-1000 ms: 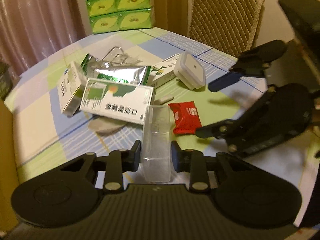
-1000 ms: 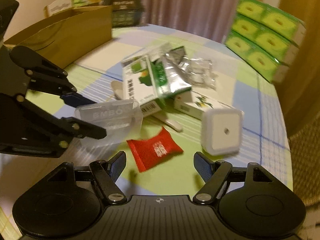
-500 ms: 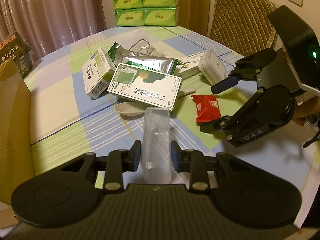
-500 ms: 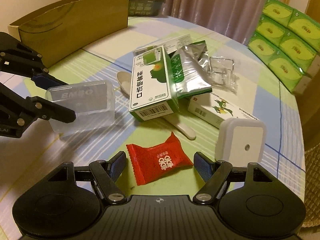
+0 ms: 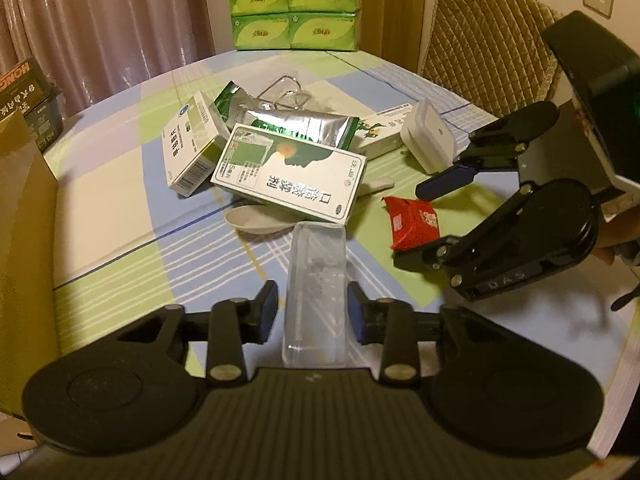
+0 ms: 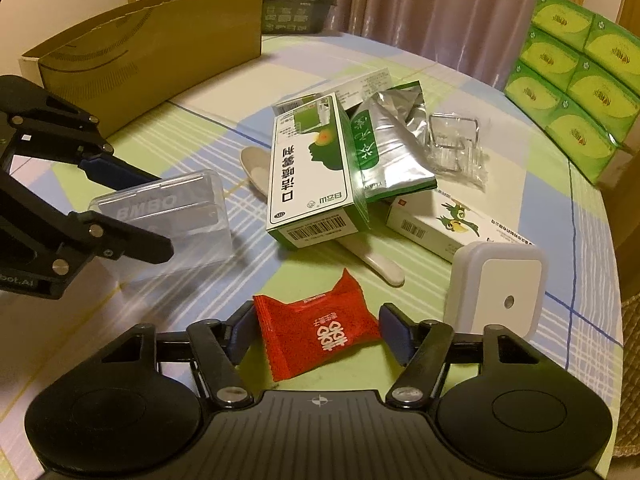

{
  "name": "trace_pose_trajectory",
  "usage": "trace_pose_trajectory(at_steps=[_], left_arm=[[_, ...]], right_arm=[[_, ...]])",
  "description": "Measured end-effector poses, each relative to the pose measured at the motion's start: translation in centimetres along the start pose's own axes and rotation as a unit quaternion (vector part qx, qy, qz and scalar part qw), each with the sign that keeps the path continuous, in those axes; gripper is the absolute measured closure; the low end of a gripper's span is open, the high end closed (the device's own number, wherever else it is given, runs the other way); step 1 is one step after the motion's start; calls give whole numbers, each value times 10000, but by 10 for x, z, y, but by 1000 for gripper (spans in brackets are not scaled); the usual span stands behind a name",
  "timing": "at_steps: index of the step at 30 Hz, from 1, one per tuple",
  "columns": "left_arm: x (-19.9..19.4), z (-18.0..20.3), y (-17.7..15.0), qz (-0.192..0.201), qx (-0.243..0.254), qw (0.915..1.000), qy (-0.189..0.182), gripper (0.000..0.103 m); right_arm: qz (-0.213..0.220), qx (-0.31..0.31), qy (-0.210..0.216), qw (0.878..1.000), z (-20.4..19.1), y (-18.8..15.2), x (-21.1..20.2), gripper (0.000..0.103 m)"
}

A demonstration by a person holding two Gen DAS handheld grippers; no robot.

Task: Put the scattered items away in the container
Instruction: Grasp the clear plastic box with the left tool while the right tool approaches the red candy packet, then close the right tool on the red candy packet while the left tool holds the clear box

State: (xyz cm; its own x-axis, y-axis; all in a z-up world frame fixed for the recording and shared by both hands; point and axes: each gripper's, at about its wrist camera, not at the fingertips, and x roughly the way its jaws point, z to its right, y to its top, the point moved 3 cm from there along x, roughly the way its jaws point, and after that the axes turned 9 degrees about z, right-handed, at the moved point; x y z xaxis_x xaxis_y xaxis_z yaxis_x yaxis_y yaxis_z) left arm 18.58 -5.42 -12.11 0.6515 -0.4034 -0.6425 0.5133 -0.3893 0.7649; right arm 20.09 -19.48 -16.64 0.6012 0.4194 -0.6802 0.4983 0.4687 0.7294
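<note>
My left gripper point(image 5: 313, 312) is shut on a clear plastic case point(image 5: 316, 292) and holds it above the table; it also shows in the right wrist view point(image 6: 168, 216). My right gripper point(image 6: 316, 332) is open, with its fingers on either side of a red candy packet point(image 6: 320, 328) that lies on the tablecloth; the packet also shows in the left wrist view point(image 5: 412, 220). The cardboard box point(image 6: 152, 48) stands at the table's far left. A green-and-white medicine box point(image 6: 312, 172), a silver pouch point(image 6: 388, 148) and a white spoon point(image 6: 368, 256) lie in the middle.
A white square night light point(image 6: 496, 288) stands right of the packet. A white box with a bird print point(image 6: 444, 220), a clear plastic holder point(image 6: 456, 144) and a small blue-white box point(image 5: 192, 152) lie nearby. Green tissue packs point(image 6: 576, 76) stack at the far right. A padded chair point(image 5: 488, 36) stands behind.
My left gripper has lifted and drawn back with the clear case. My right gripper has moved forward and down, so its open fingers now flank the red packet.
</note>
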Motion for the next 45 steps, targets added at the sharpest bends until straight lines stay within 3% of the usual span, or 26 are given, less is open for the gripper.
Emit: trace_pose_trajectory(at_steps=[7,19,20,22,29,33,35,37,40,45], left_arm=[[-5,3,-1,41,139,9999,90,77],[-19,6,-6,76,144,9998,64,77],[-19,6,-6,68,136,9999,46,77],[-18,6,-8,38,114,9999,25,77],[-16,3,-10,-5,83,10000,-7,77],[-16,2,-9,6,83,10000,-11,77],[-15,1,-9,13,86,10000,-12,77],[-15,2,-8,19,93,10000,-9,77],[-15,2,-8,22,92,10000,-7,77],[-19,2,-5,97,107,9999,33,77]], right_arm=[[85,-18,-32,10000,-5,0,-8,59],[137,9,-58,9999,-15,-4,-20,62],[159,15,-70,9998,-15,-3,-20,61],[84,37,-69,9999,-14,-4,-15,26],[112,-158,75,9998,-9,-3,-2,23],[25,76,306,9995,1,-4,5,23],[-3,208,428,9989,4,-4,5,29],[7,205,430,9989,3,-3,4,46],[4,196,459,9988,-1,-2,1,57],[56,116,371,9992,-9,-3,-7,60]])
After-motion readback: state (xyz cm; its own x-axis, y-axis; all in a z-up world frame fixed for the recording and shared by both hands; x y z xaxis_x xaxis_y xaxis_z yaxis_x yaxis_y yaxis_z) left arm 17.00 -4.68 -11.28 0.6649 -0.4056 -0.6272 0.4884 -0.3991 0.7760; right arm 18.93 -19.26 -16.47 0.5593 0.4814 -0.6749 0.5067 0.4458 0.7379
